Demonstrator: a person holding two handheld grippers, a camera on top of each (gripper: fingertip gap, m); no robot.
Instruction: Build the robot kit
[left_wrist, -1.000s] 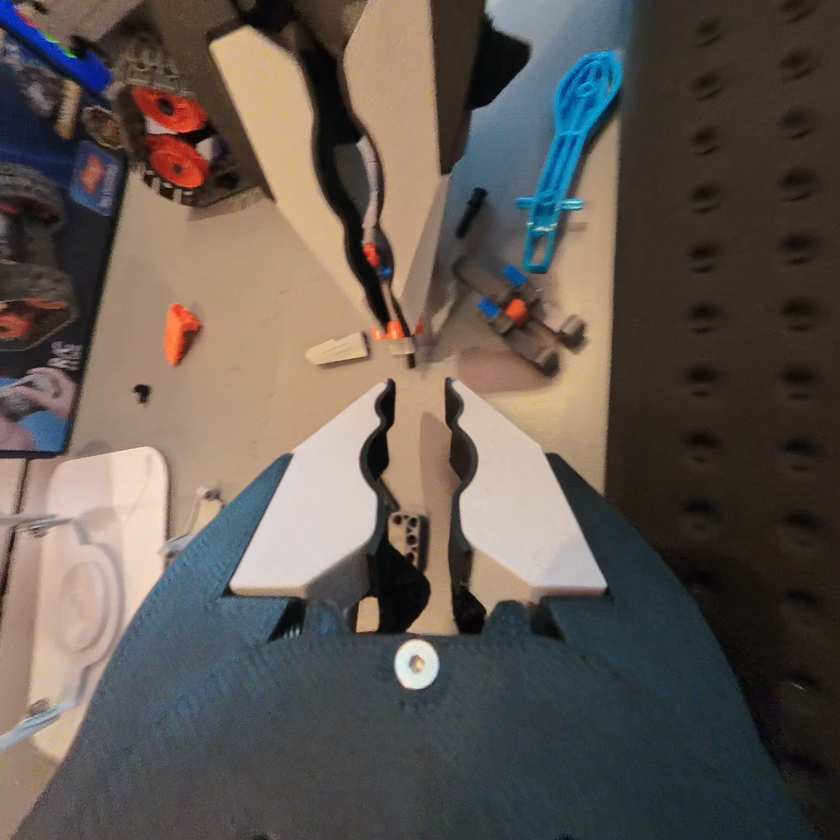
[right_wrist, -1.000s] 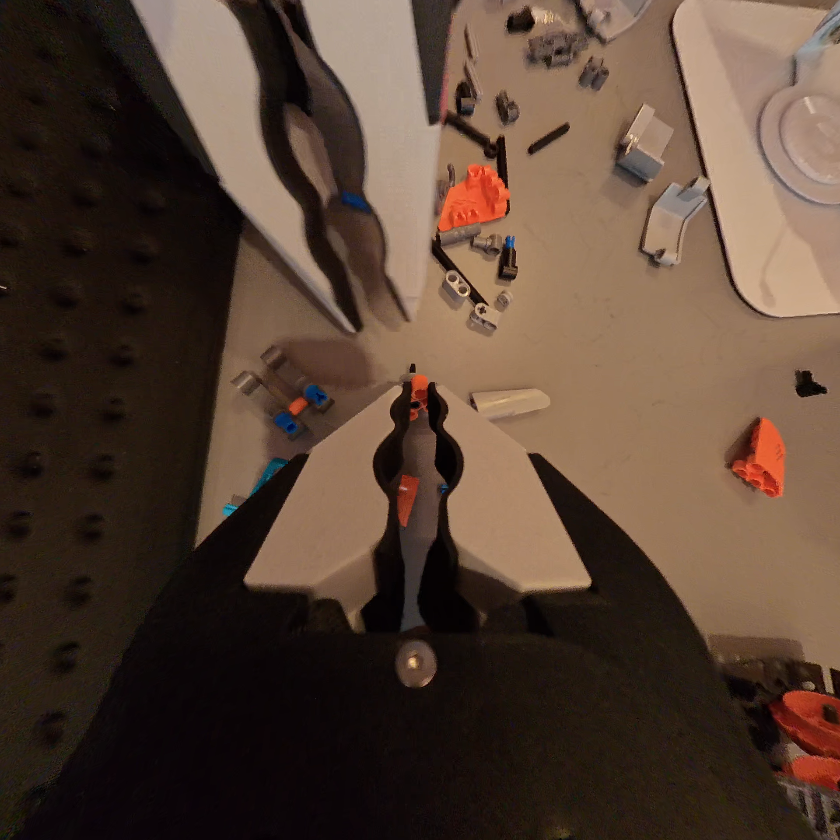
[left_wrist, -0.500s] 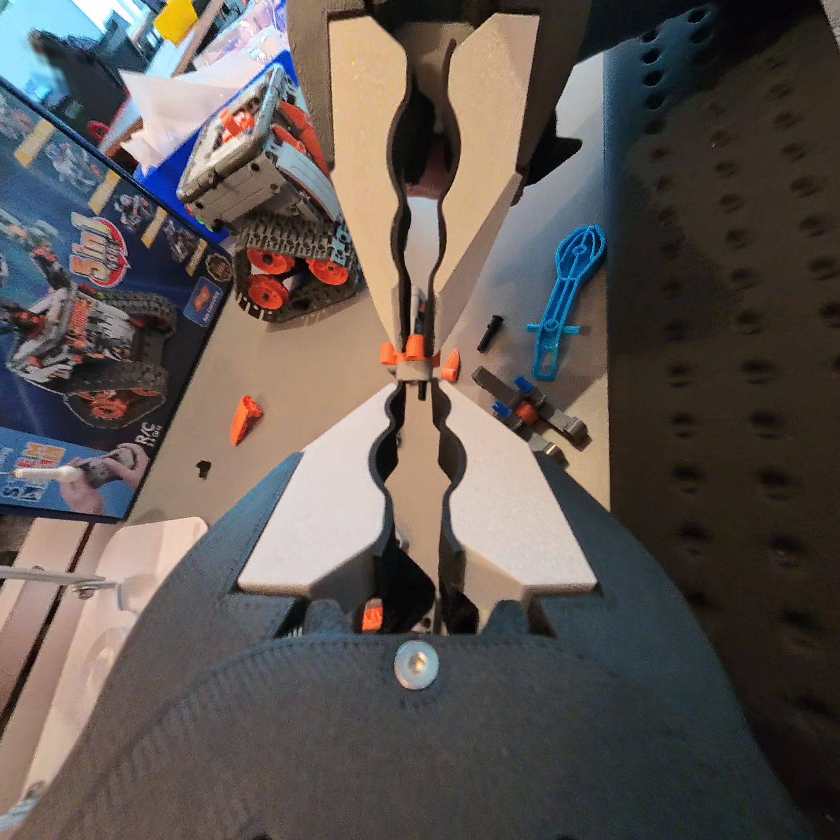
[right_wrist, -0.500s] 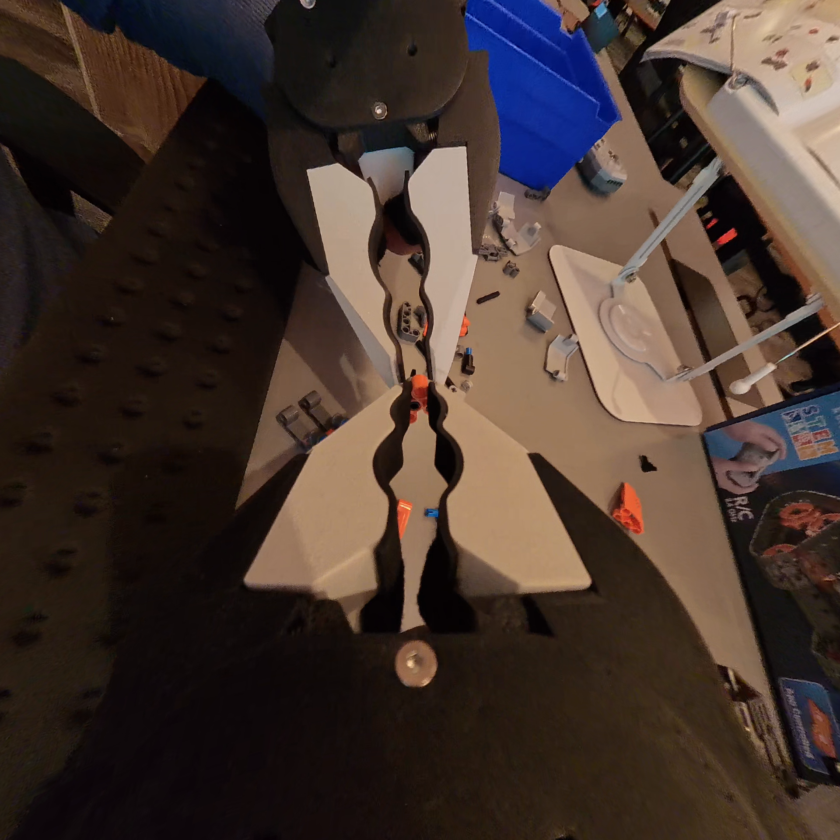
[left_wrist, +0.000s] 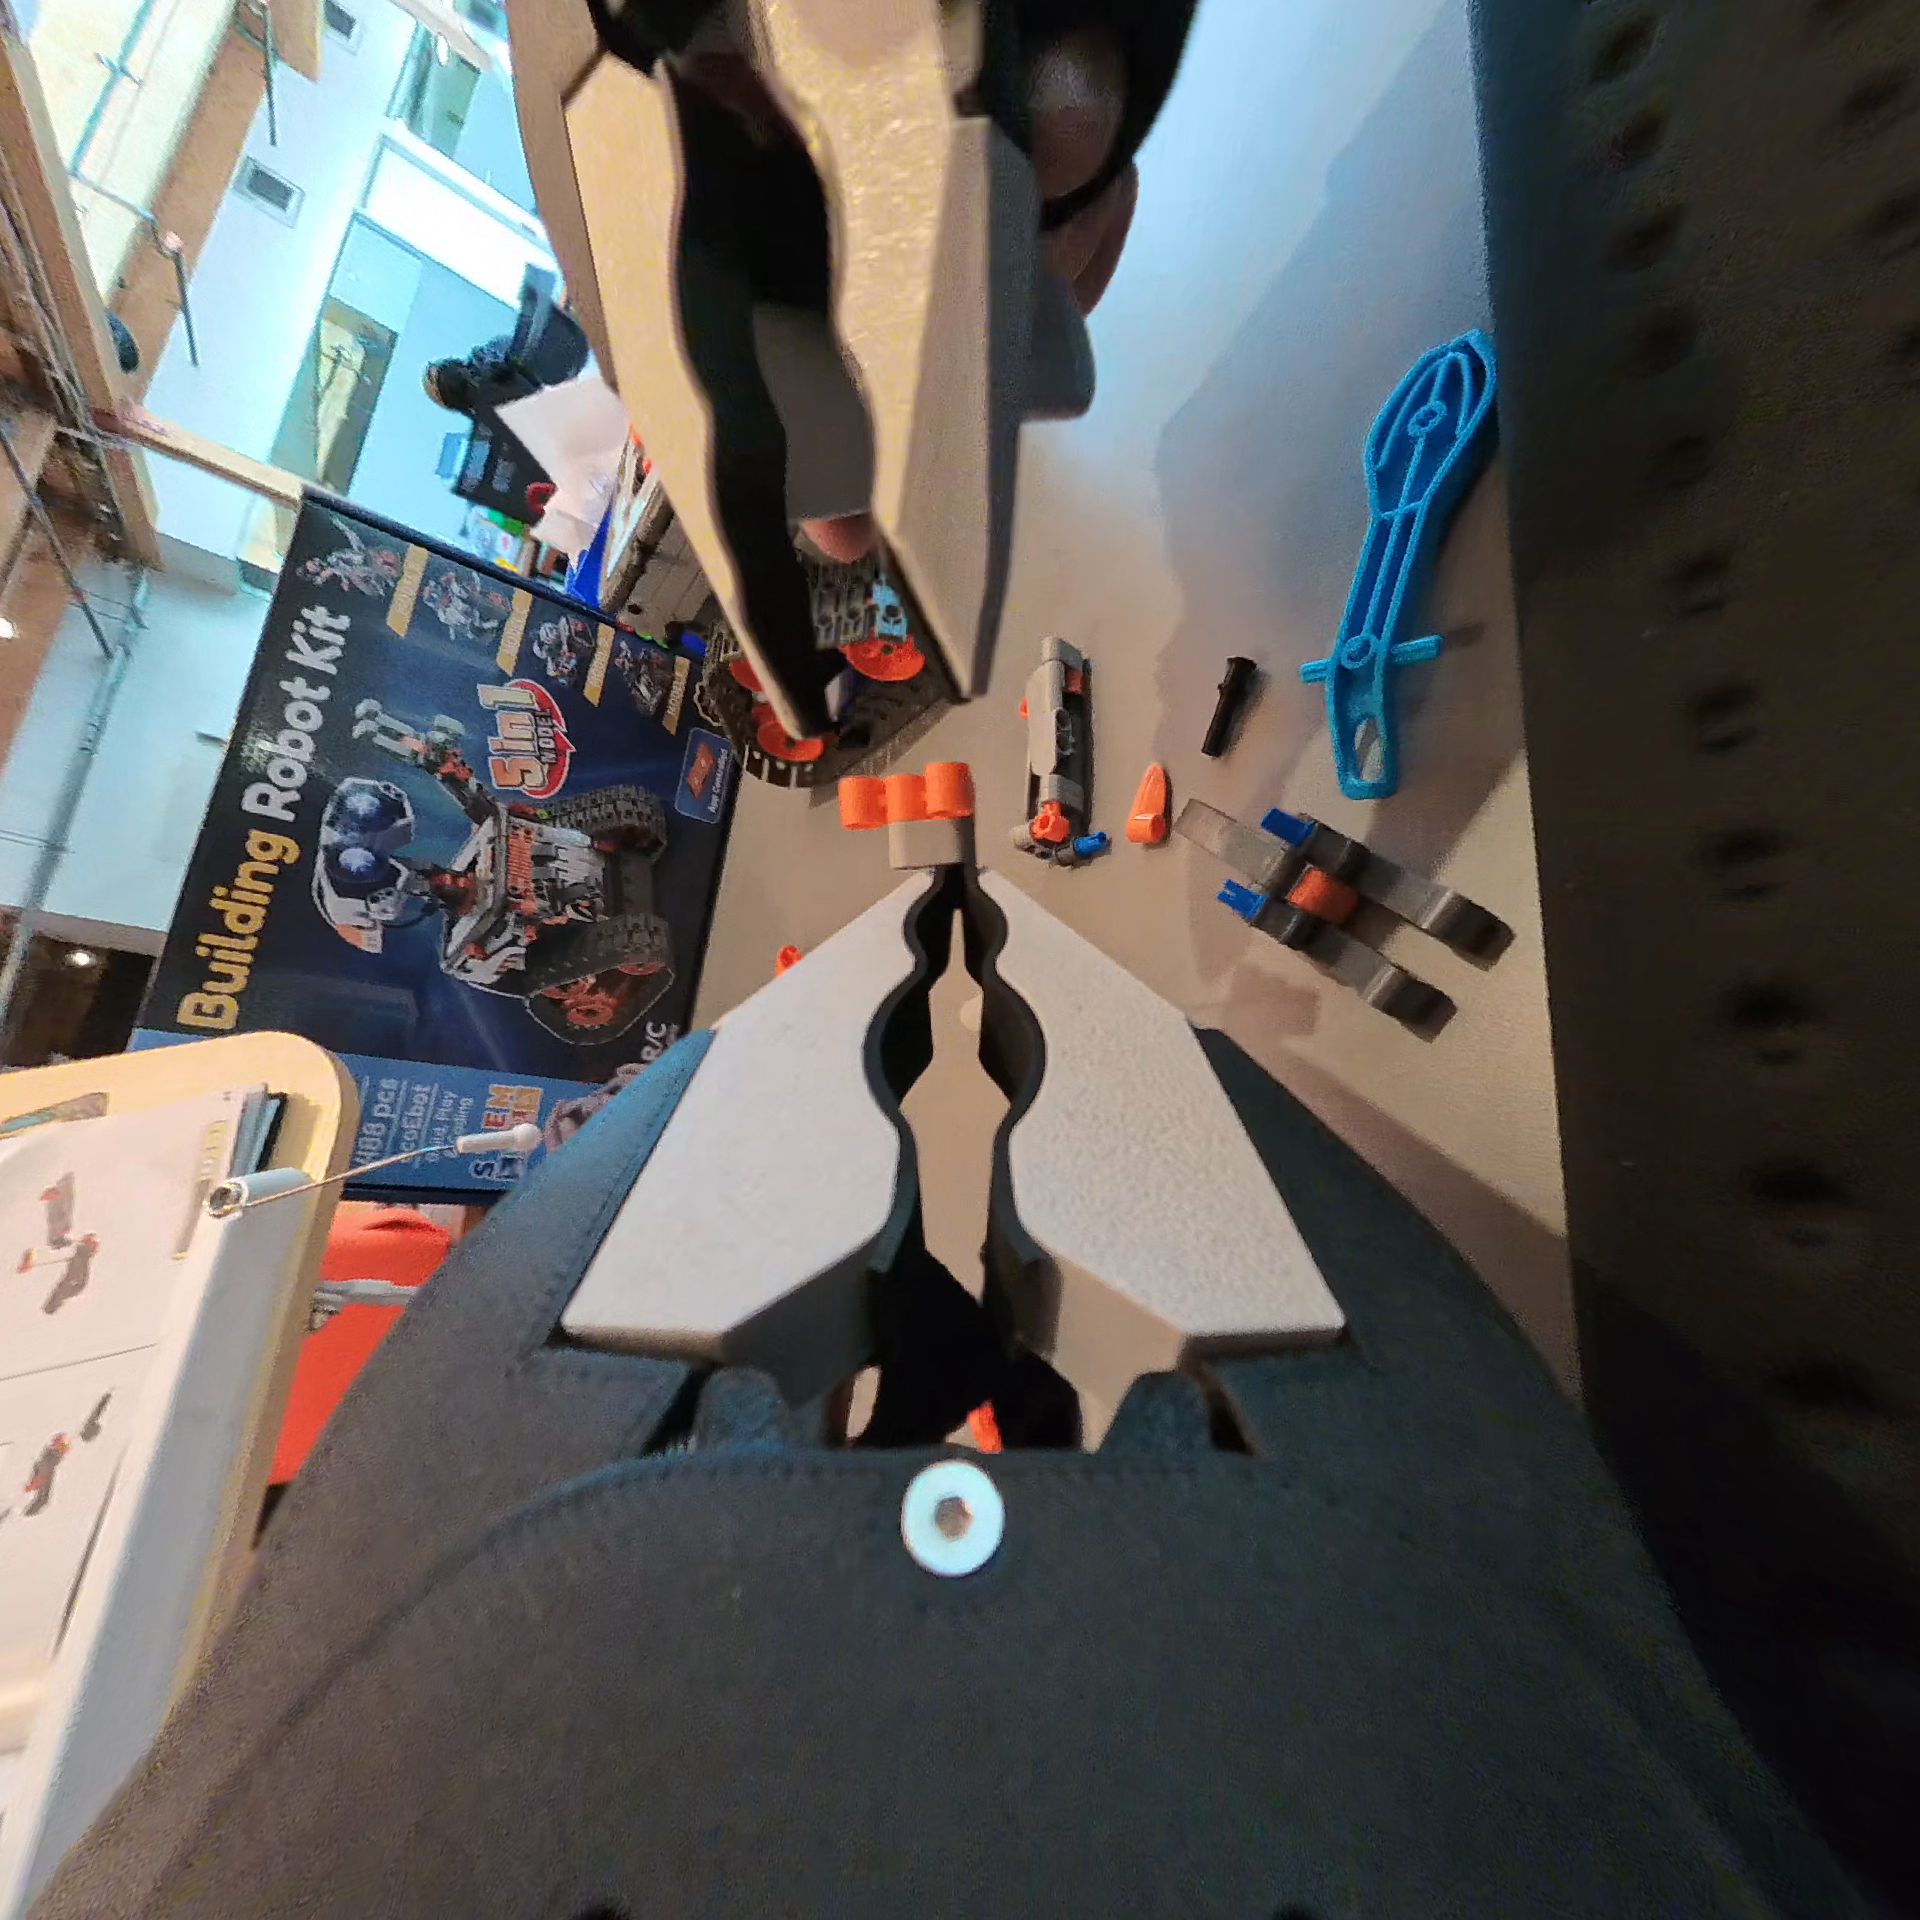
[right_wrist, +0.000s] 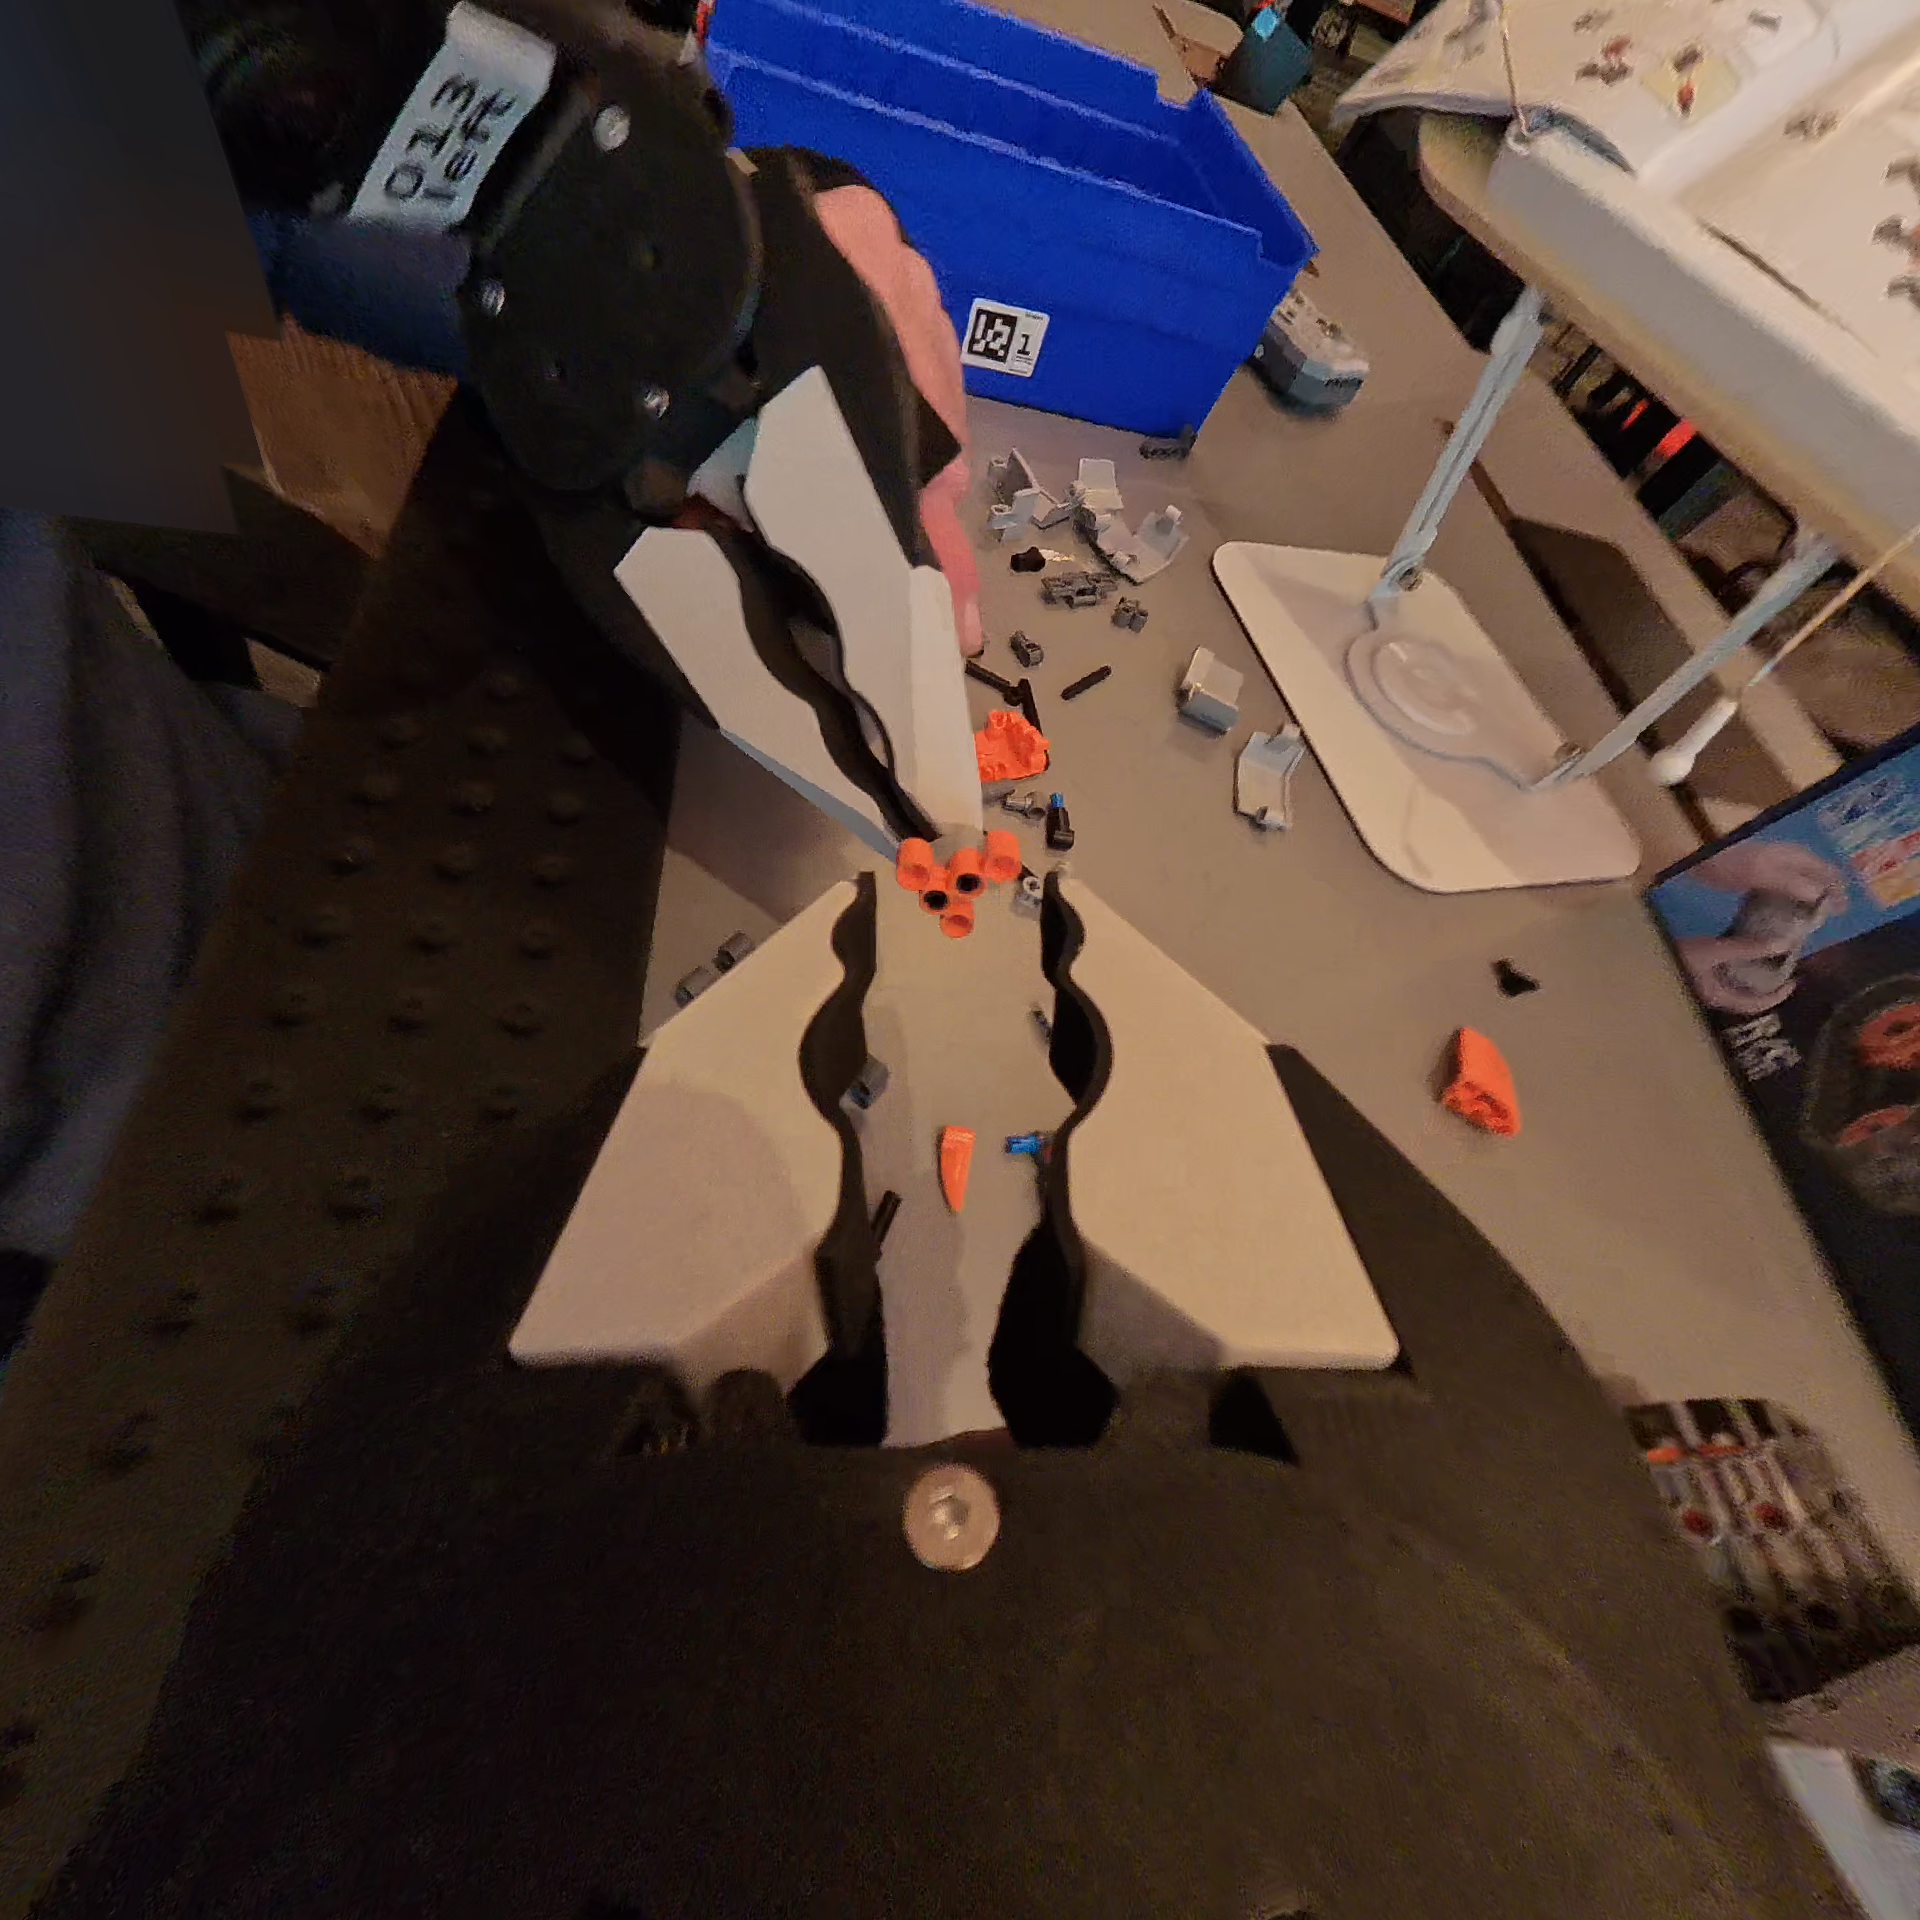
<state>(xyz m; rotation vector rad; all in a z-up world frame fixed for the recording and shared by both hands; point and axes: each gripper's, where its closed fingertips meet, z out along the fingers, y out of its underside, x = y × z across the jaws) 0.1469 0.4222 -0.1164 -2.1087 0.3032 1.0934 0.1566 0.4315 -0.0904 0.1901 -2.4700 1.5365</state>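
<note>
The left claw (left_wrist: 951, 883) has matt, grainy grey plastic fingers (left_wrist: 790, 1132) in a rough-textured black housing; it pinches a glossy orange-and-grey plastic connector piece (left_wrist: 914, 810). The counter (left_wrist: 1195, 540) looks smooth and matt; the kit box (left_wrist: 436, 790) is glossy printed card.

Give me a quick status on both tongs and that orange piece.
Left tongs shut on orange-and-grey connector piece, held above the table. Right tongs open, just off the piece. Loose orange cone and blue pin on table below.
</note>
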